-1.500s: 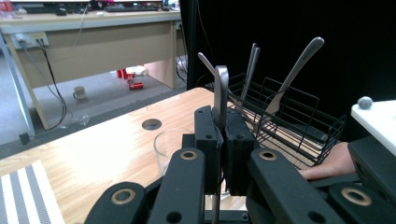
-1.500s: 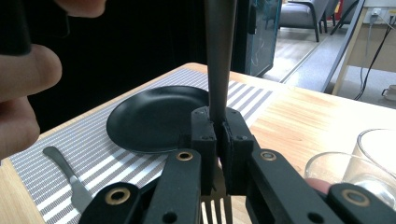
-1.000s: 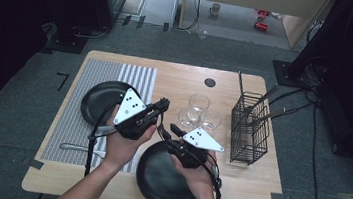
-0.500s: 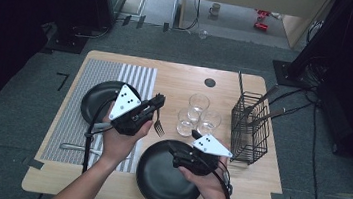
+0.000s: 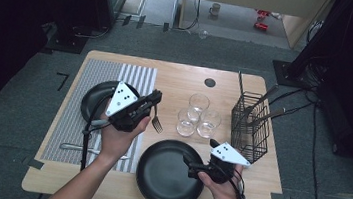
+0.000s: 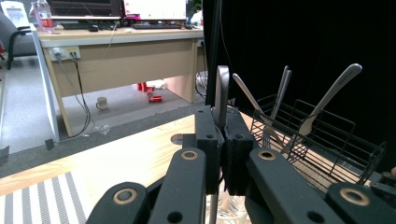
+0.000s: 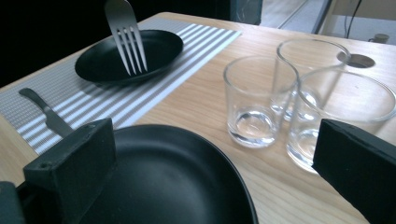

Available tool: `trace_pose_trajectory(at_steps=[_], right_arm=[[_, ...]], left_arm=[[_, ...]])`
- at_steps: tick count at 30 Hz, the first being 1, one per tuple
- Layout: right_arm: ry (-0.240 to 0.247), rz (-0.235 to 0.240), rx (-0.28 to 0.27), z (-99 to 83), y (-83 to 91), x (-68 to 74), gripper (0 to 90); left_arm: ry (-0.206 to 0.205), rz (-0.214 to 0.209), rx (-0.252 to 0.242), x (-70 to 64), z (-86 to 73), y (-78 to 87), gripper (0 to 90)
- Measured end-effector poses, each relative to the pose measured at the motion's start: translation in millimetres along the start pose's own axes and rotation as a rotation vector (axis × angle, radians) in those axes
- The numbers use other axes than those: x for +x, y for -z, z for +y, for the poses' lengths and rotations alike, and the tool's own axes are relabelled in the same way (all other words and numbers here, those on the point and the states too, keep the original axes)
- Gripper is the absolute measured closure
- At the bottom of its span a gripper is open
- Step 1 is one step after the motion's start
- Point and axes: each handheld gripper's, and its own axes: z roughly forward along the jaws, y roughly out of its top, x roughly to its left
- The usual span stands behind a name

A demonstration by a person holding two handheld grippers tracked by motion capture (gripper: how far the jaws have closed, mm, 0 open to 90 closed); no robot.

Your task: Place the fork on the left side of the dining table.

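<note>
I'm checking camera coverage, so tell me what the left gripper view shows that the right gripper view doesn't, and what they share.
The left gripper view alone shows the fork handle pinched upright between shut jaws, the wire basket holding cutlery, and a desk beyond the table.

The right gripper view alone shows the fork's prongs hanging above the small black plate, the knife on the striped mat, the big black plate between wide-open jaws, and three clear glasses.

Both share the fork, the striped mat and the wooden table.
</note>
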Motion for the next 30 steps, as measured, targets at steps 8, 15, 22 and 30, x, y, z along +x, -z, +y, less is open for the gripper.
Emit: trace_pose_trajectory(at_steps=[8,15,22,30], right_arm=[[-0.009,-0.034,0.014,-13.8,9.5,-11.0,0.0],[-0.026,-0.067,0.026,-28.2,16.6,-21.7,0.0],[-0.037,-0.094,0.037,-43.1,23.9,-33.2,0.0],[-0.064,-0.126,0.061,-60.9,32.9,-47.5,0.0]], left_arm=[[0.004,0.013,-0.007,4.9,-0.1,-0.6,88.4],[0.015,0.017,-0.012,11.2,-1.2,-0.8,88.4],[0.007,0.029,-0.009,14.3,-4.2,-3.2,88.4],[0.001,0.048,-0.012,18.4,-5.9,-7.4,88.4]])
